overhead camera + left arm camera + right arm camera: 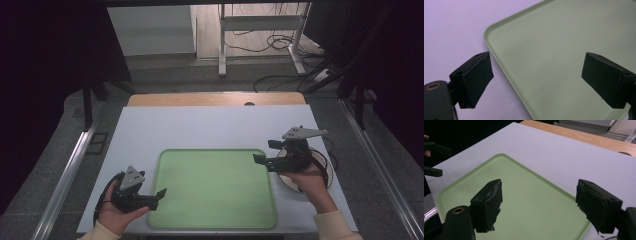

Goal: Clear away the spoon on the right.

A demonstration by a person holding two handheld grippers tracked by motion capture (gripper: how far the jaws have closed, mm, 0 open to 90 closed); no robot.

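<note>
Nothing is moved yet, I judge: the flat pale-green plastic tray (216, 187) lies bare at table centre. The left gripper (159, 196) at eight o'clock and right gripper (266, 153) at three o'clock gape empty; a round object (295, 182) under the right hand is unclear.

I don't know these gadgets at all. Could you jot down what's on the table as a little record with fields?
Surface: white table top, wooden strip along its far edge
Main item: green tray, nothing in it
Left gripper: held in a hand, jaws open, at the tray's near left rim
Right gripper: held in a hand, jaws open, at the tray's far right corner
Beside the right hand: a round whitish object, partly hidden
</note>
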